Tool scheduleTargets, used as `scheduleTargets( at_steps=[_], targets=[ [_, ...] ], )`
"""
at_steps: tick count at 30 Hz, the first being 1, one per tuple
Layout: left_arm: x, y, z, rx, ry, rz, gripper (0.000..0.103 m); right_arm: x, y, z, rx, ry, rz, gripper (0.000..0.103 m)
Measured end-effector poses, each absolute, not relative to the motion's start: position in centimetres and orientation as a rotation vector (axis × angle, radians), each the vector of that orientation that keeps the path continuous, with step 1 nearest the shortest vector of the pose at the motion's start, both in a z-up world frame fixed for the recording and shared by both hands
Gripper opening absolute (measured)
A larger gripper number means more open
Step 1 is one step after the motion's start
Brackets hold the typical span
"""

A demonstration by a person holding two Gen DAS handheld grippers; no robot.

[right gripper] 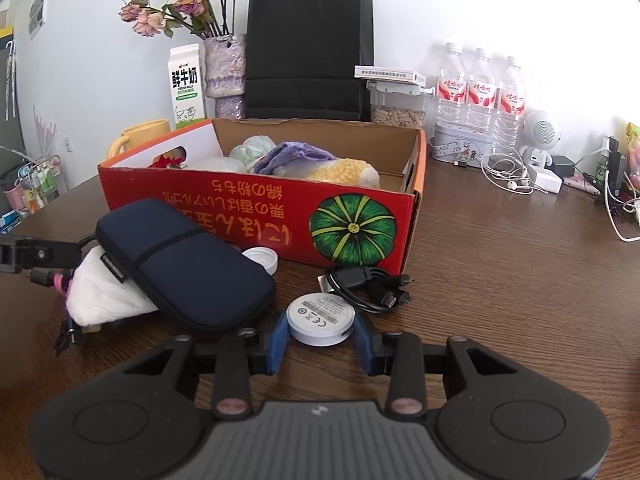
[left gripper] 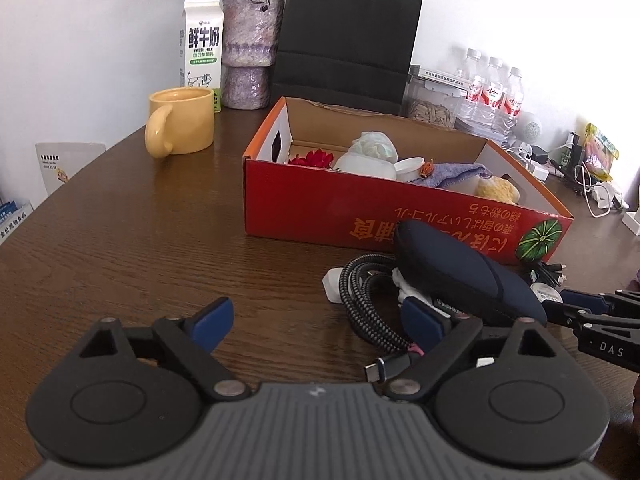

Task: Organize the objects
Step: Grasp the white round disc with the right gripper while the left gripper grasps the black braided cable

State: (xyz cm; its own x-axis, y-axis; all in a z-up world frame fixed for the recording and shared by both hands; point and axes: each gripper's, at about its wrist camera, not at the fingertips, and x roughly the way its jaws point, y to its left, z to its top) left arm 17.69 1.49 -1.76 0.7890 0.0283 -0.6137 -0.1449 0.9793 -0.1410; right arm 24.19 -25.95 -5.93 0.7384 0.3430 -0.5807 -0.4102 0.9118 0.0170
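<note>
My right gripper is shut on a white round puck that lies on the brown table; both blue pads press its sides. Just behind the puck lies a black multi-plug cable. A navy zip pouch leans on a white cloth before the red cardboard box, which holds soft items. My left gripper stands open low over the table. Its right pad sits by the braided cable coil and the pouch. The right gripper's fingers enter at the edge.
A yellow mug, a milk carton, a flower vase and a black paper bag stand behind the box. Water bottles, a tin, earphones and chargers crowd the back right. A white cap lies by the box.
</note>
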Motion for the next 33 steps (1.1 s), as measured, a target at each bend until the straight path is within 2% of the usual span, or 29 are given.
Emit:
scheduleTargets(
  at_steps=[4, 5, 7, 16, 24, 33],
  targets=[
    [18.6, 1.5, -2.4, -0.268, 0.691, 0.056, 0.054, 24.2, -26.0, -5.9, -0.114, 0.609, 0.405, 0.035],
    [18.7, 1.5, -2.5, -0.291, 0.695, 0.045, 0.05, 24.2, -26.0, -5.9, -0.114, 0.61, 0.406, 0.035],
    [18.8, 1.5, -2.6, -0.331, 0.694, 0.014, 0.026, 24.3, -26.1, -5.9, -0.113, 0.612, 0.406, 0.035],
    [17.6, 1.7, -0.3, -0.344, 0.593, -0.025, 0.011, 24.4, -26.2, -6.0, -0.106, 0.615, 0.405, 0.035],
    [16.0, 4.4, 1.8, -0.41, 0.521, -0.001, 0.011, 24.4, -26.3, -5.9, -0.102, 0.612, 0.397, 0.035],
    [16.2, 8.2, 0.0, -0.493, 0.57, 0.086, 0.012, 24.4, -26.4, -6.0, -0.101, 0.611, 0.384, 0.035]
  ],
)
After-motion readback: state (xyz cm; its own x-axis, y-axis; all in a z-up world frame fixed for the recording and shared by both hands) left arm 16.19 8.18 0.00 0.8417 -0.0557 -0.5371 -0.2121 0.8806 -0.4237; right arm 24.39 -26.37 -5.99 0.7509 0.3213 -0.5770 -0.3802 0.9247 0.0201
